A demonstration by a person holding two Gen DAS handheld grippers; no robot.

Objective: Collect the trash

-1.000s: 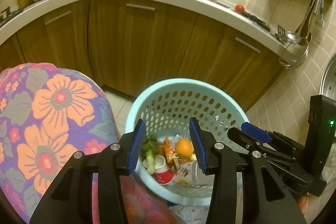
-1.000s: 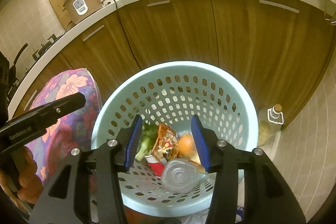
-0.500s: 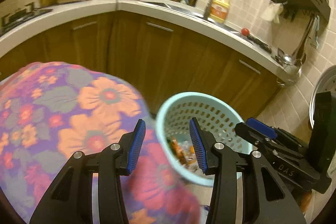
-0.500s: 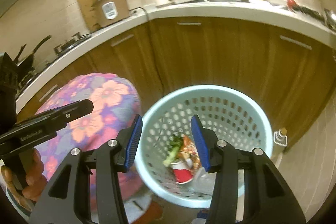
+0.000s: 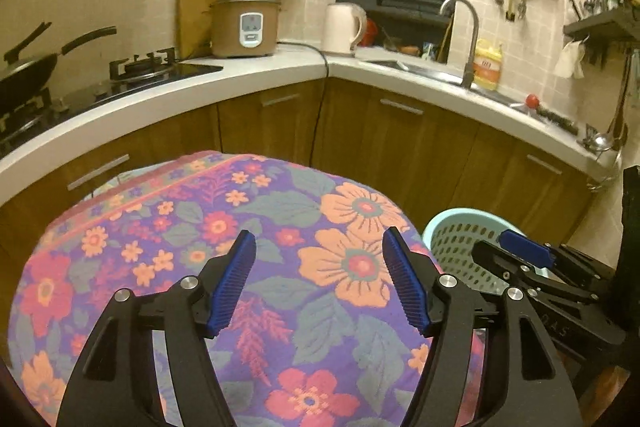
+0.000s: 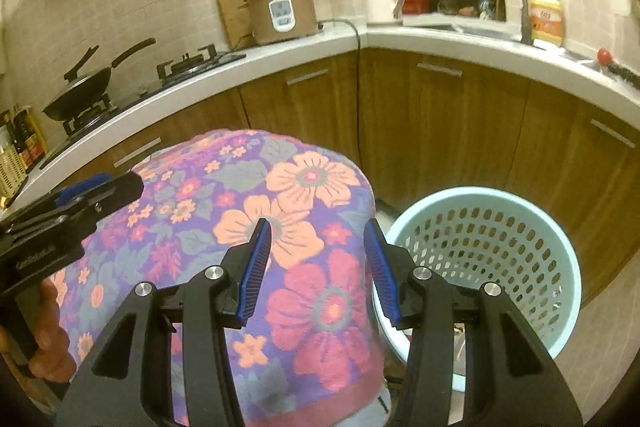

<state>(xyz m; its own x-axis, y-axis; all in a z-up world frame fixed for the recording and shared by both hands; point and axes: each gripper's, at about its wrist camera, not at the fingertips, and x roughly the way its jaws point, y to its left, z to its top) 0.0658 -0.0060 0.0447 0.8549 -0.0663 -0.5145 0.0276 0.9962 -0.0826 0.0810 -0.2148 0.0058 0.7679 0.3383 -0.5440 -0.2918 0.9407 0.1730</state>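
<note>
Fingers (image 5: 232,283) opening, empty | basket (image 6: 480,195) now off right, earlier centred

Pale blue perforated round bin (image 6: 500,251) standing upright on the floor beside a floral-covered surface, before brown cabinets
</note>
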